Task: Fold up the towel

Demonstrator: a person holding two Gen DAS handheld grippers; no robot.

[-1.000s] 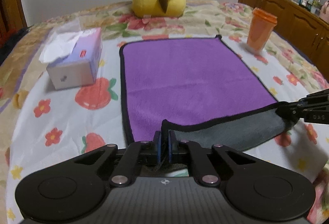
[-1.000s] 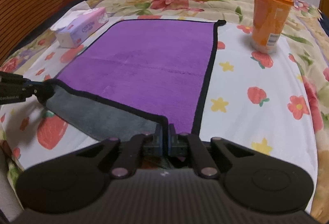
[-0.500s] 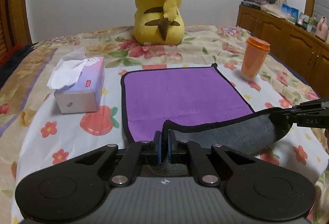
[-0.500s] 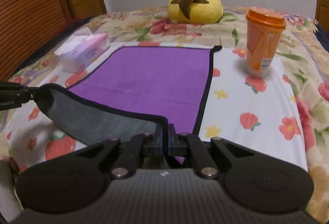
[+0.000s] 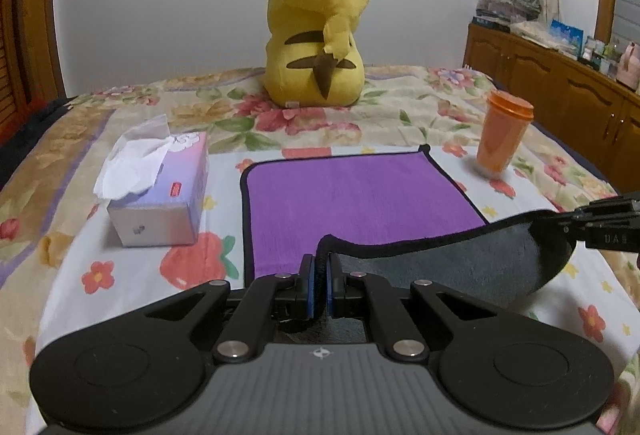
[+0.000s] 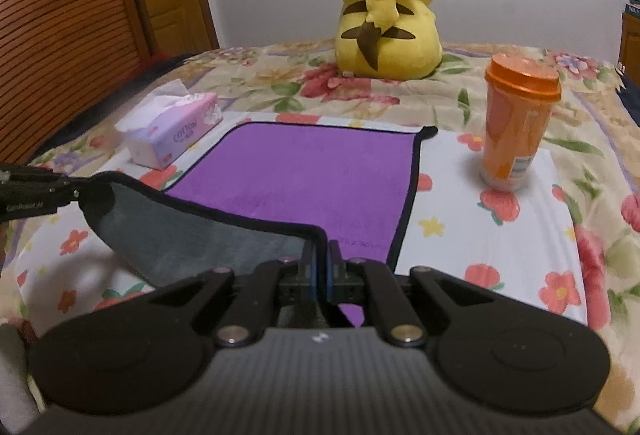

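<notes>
A purple towel (image 5: 352,195) with a black hem and grey underside lies on the flowered bedspread; it also shows in the right wrist view (image 6: 312,171). My left gripper (image 5: 319,275) is shut on the towel's near left corner. My right gripper (image 6: 320,263) is shut on the near right corner. Both corners are lifted off the bed, and the near edge hangs between them with its grey underside (image 5: 460,267) facing me. The right gripper shows at the right edge of the left wrist view (image 5: 576,225), and the left gripper at the left edge of the right wrist view (image 6: 76,189).
A tissue box (image 5: 160,191) stands left of the towel. An orange lidded cup (image 5: 502,135) stands to the right. A yellow Pikachu plush (image 5: 316,31) sits at the far end of the bed. Wooden cabinets (image 5: 560,99) line the right wall.
Both grippers have risen with the towel's near corners, lifting the near edge higher off the bed and showing more grey underside. Less purple surface lies flat.
</notes>
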